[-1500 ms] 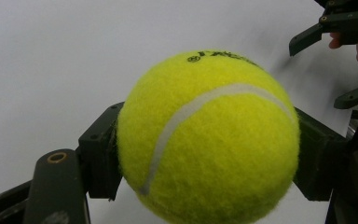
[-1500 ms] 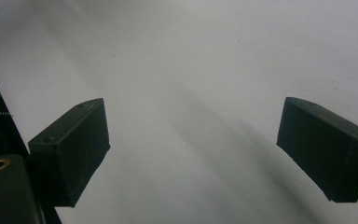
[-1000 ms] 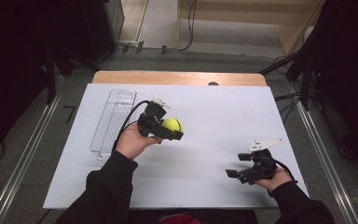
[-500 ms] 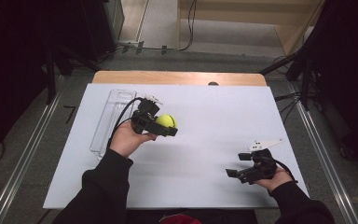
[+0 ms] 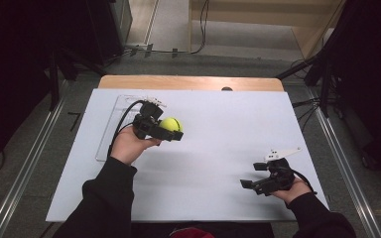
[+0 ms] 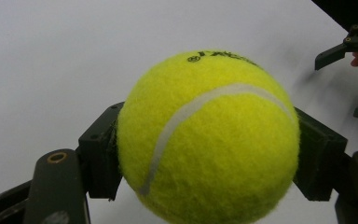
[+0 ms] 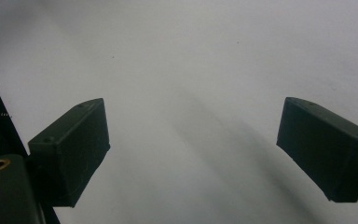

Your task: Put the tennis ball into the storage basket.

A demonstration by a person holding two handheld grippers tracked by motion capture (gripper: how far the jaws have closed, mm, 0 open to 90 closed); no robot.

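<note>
The left gripper (image 5: 171,130) squeezes a yellow ball (image 5: 170,124) between its two jaws, above the white table (image 5: 218,148) beside a clear tray (image 5: 110,129). The right gripper (image 5: 253,176) sits far off near the table's front edge, jaws wide apart, holding nothing.

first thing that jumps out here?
The yellow tennis ball, clamped between the jaws of the left gripper, above the white sheet's left-centre, beside a clear plastic tray. The right gripper sits near the sheet's lower right, jaws wide apart and holding nothing.
</note>
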